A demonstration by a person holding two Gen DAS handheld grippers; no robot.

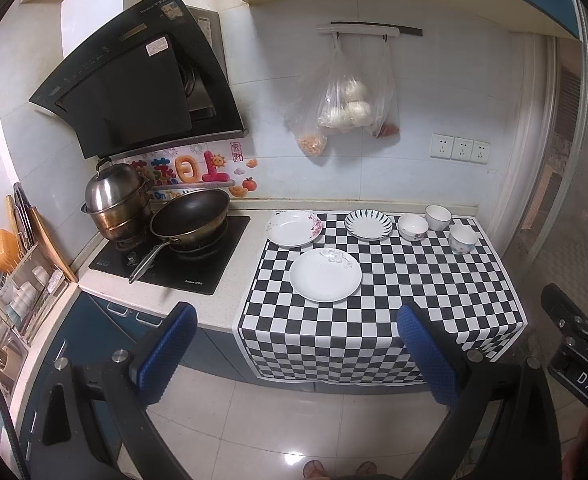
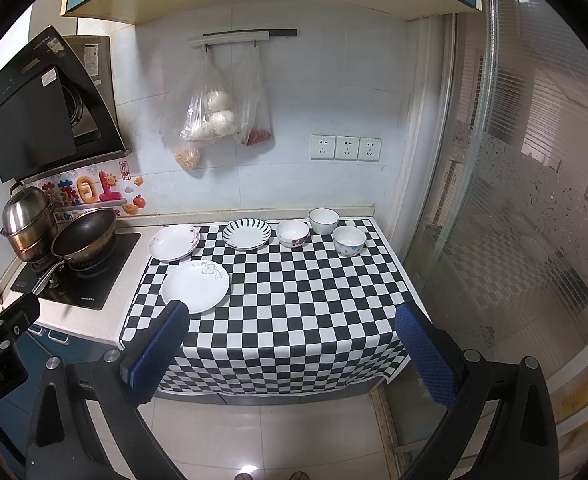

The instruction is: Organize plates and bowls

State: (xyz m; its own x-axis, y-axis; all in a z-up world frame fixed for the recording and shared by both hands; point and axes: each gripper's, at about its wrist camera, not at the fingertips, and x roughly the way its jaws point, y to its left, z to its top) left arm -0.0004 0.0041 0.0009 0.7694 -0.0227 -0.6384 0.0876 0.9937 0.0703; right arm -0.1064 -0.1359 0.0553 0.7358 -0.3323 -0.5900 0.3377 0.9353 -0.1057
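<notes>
On the checkered cloth (image 1: 413, 288) (image 2: 294, 300) lie three plates: a white plate with a grey flower (image 1: 325, 275) (image 2: 196, 285) nearest, a pink-flowered plate (image 1: 292, 229) (image 2: 174, 242) at the back left, and a striped plate (image 1: 368, 224) (image 2: 247, 233) behind. Three bowls stand at the back right: a flowered bowl (image 1: 412, 227) (image 2: 292, 233), a white bowl (image 1: 438, 217) (image 2: 323, 220) and a blue-patterned bowl (image 1: 462, 239) (image 2: 349, 241). My left gripper (image 1: 297, 332) and right gripper (image 2: 292, 332) are both open, empty, held back from the counter's front edge.
A stove (image 1: 174, 256) with a wok (image 1: 190, 216) and a steel steamer pot (image 1: 116, 200) is to the left. A dish rack (image 1: 18, 272) stands at the far left. Plastic bags (image 1: 345, 100) hang on the wall. A glass sliding door (image 2: 513, 220) borders the right.
</notes>
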